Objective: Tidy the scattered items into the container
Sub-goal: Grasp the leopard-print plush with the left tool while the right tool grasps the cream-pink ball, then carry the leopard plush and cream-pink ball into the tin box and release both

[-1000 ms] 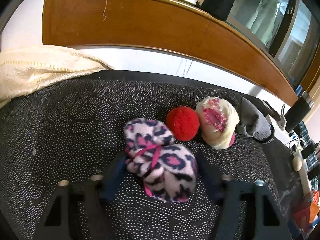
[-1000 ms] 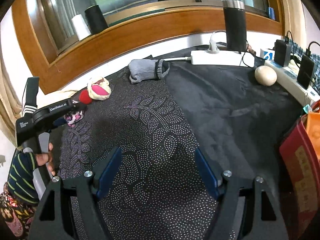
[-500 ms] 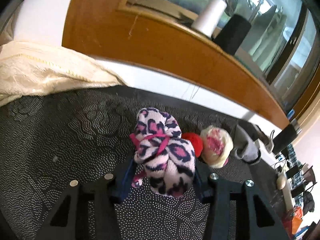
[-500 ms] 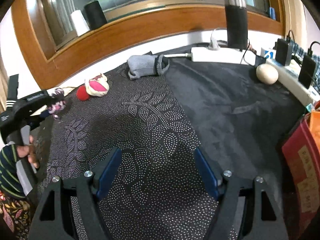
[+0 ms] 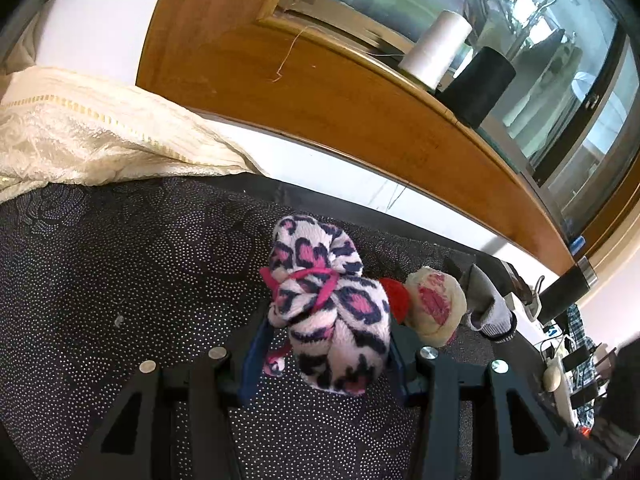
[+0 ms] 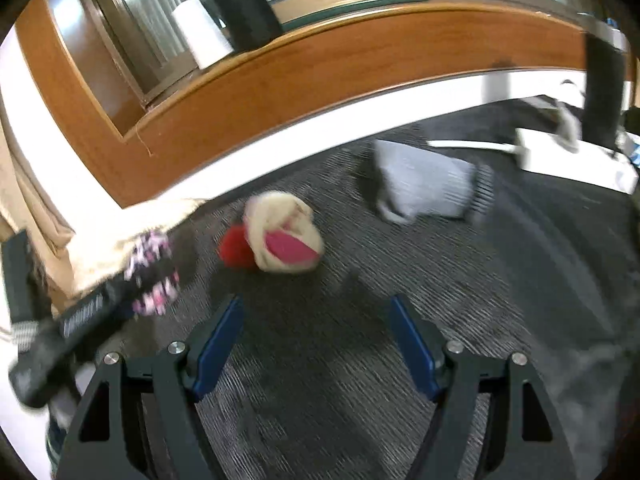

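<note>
Surface covered in a dark dotted cloth, runs along a wooden window frame. Cream fabric heaped at its far left edge. On the sill, white thread cone beside black thread cone, touching or nearly.

Left tool pinches a leopard-print sock bundle, pink/white/navy, tied with a pink strand; blue pads press both sides. Bundle looks lifted clear of the cloth, can't be sure. In the right wrist view the same bundle sits at the tip of the left tool, blurred.

Right tool spread wide, nothing between the pads, hovering over the cloth.

Lying on the cloth: grey sock near the wall, well apart from the rest. Cream-and-pink sock ball touching a red pompom on its left. Both just beyond the right tool's pads. Right wrist view motion-blurred.

No container seen in either view.
</note>
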Demonstrator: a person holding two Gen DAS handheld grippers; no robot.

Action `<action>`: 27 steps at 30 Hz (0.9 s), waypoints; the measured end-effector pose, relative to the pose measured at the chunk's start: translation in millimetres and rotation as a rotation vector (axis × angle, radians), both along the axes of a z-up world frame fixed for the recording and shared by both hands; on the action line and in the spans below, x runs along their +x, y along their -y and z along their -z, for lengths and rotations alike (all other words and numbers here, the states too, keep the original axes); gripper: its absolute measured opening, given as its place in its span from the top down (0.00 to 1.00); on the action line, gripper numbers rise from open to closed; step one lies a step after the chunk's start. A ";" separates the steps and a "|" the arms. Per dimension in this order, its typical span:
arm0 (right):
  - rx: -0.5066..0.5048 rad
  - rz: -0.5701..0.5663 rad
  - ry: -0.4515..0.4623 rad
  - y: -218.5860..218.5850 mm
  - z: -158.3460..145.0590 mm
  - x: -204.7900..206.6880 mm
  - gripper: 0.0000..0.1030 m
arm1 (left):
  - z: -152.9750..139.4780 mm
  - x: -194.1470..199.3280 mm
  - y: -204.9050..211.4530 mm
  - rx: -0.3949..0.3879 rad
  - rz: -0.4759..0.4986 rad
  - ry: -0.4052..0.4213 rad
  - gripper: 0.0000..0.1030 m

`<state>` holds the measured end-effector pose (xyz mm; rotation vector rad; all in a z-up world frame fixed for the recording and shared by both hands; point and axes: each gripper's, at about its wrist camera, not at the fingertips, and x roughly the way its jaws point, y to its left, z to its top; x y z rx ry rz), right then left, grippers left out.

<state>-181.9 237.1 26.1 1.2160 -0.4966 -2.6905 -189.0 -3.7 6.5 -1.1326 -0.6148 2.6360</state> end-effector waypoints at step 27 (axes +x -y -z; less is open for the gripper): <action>-0.020 0.033 0.071 15.3 14.0 -49.5 0.40 | -1.0 30.0 -37.1 -0.024 0.028 -0.004 0.50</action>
